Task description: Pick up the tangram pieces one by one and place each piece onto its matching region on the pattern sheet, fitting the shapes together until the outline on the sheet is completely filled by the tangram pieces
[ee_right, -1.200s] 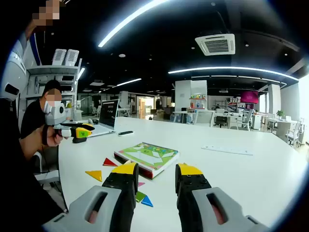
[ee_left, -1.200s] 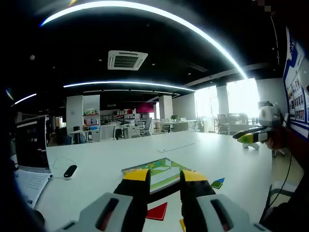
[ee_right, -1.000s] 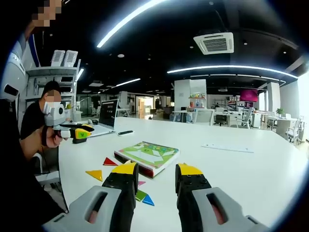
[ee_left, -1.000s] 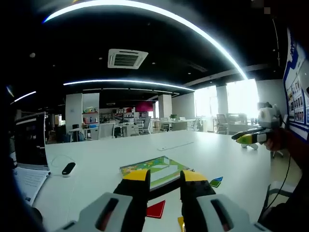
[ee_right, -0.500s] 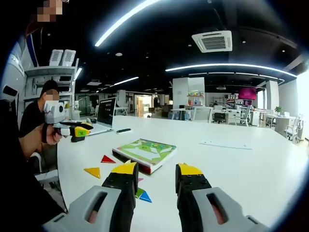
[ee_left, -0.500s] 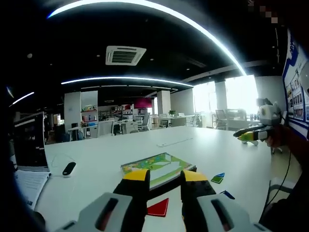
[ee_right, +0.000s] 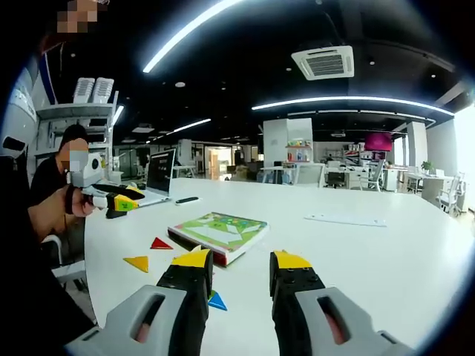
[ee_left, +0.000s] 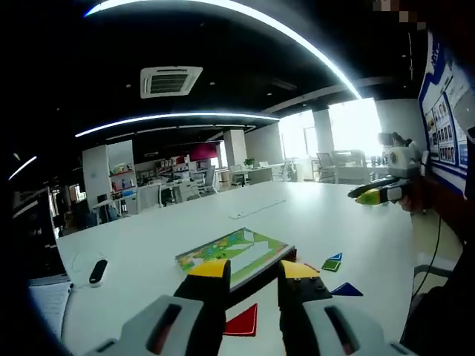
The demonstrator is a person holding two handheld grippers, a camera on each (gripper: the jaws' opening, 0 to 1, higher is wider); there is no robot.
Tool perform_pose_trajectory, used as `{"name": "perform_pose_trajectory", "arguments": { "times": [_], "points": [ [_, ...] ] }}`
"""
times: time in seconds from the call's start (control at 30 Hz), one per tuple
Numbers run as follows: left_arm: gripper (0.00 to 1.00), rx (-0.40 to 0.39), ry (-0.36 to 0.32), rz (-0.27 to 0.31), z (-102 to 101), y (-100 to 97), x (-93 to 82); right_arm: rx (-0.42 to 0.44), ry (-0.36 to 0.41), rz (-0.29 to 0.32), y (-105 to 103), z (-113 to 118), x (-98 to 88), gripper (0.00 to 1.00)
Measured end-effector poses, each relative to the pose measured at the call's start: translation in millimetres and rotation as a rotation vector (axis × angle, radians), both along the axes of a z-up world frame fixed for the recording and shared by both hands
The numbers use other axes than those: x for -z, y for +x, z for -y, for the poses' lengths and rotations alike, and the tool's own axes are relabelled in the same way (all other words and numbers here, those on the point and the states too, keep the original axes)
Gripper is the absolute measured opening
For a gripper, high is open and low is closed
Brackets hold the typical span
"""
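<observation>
Tangram pieces lie loose on a white tabletop (ee_left: 148, 245) around the pattern sheet (ee_left: 231, 254), a flat board printed in green, yellow and white with a dark edge. In the left gripper view, a red triangle (ee_left: 243, 322) sits on the tabletop between the left gripper's (ee_left: 252, 274) 2 yellow-tipped black jaws, which stand apart and hold nothing. To the right of the sheet lie a small green piece (ee_left: 331, 265), a small blue piece (ee_left: 336, 256) just beside it, and a dark blue triangle (ee_left: 346, 290) nearer the camera. A black remote-like object (ee_left: 96, 271) rests at the far left. In the right gripper view, the pattern sheet (ee_right: 217, 231) lies ahead of the right gripper (ee_right: 243, 261), whose jaws are also parted and empty. A red triangle (ee_right: 160, 243) and a yellow triangle (ee_right: 137, 262) lie left of the sheet, and a blue triangle (ee_right: 217, 300) shows between the jaws. An open laptop (ee_right: 159, 178) stands farther back. No writing on the sheet is legible.
</observation>
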State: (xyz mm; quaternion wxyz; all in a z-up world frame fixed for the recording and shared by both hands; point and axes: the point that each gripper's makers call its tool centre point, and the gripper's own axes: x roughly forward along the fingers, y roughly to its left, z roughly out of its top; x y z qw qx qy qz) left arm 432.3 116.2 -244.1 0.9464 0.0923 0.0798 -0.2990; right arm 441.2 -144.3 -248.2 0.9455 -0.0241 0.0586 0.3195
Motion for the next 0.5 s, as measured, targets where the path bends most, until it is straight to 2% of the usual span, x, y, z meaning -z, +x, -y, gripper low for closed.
{"name": "perform_pose_trajectory", "arguments": {
  "times": [0.13, 0.27, 0.3, 0.4, 0.5],
  "points": [
    [0.27, 0.043, 0.074, -0.006, 0, 1.0, 0.9, -0.006, 0.017, -0.001, -1, -2, -0.4, 0.32],
    [0.27, 0.149, 0.254, -0.045, -3, 2.2, 5.6, -0.018, 0.0, 0.016, -2, -2, -2.2, 0.32],
    [0.27, 0.158, 0.271, -0.046, -3, 2.4, 6.1, -0.017, -0.003, 0.017, -2, -1, -1.9, 0.32],
    [0.27, 0.25, 0.403, -0.092, -1, 4.9, 14.9, -0.001, -0.024, 0.022, -1, 4, 1.6, 0.32],
    [0.27, 0.316, 0.492, -0.134, 0, 5.4, 24.3, 0.0, -0.016, 0.021, -3, 5, 2.6, 0.32]
  ]
}}
